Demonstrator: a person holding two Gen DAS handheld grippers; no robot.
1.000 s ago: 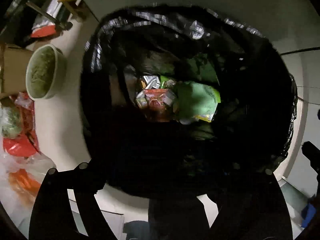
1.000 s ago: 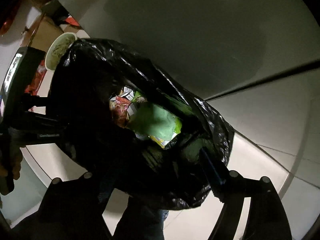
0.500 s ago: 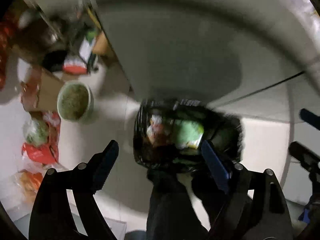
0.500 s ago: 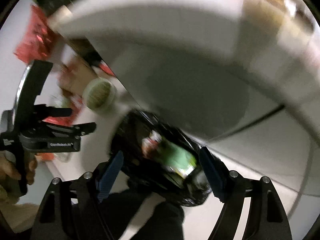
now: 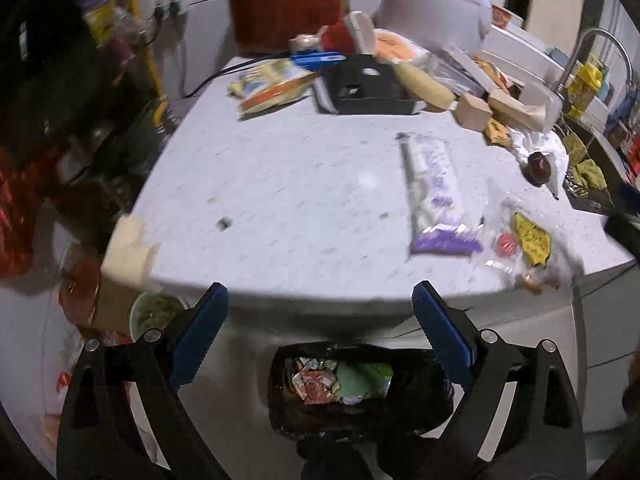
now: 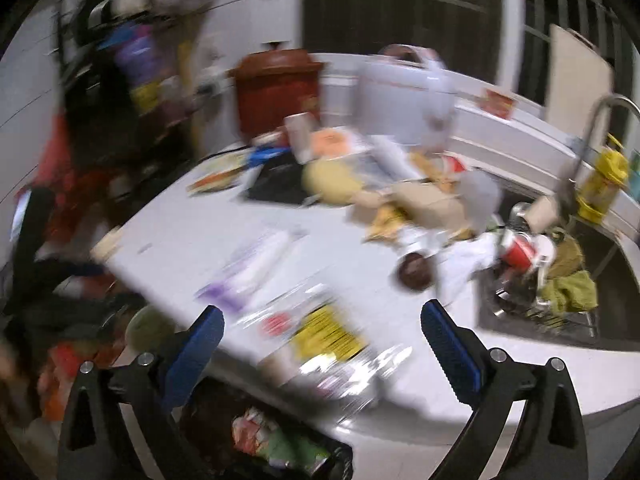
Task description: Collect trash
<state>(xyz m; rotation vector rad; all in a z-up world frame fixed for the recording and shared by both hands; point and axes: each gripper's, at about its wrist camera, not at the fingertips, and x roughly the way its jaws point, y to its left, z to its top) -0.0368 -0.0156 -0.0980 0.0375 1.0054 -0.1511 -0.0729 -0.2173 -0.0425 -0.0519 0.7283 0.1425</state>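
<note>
wrist views downward, sharing countertop [image 5: 280,184], bin [image 5: 360,384]

- Your countertop [image 5: 288,184] is white with grey speckles.
- The long wrapper [image 5: 434,196] is white and purple.
- The trash bag [image 5: 416,412] is black.
- The gripper pads [image 5: 198,340] are blue.
- The pot [image 5: 280,4] is reddish-brown.

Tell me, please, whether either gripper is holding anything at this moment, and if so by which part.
Nothing is held. The left gripper and right gripper are both opening with nothing between them.
</note>
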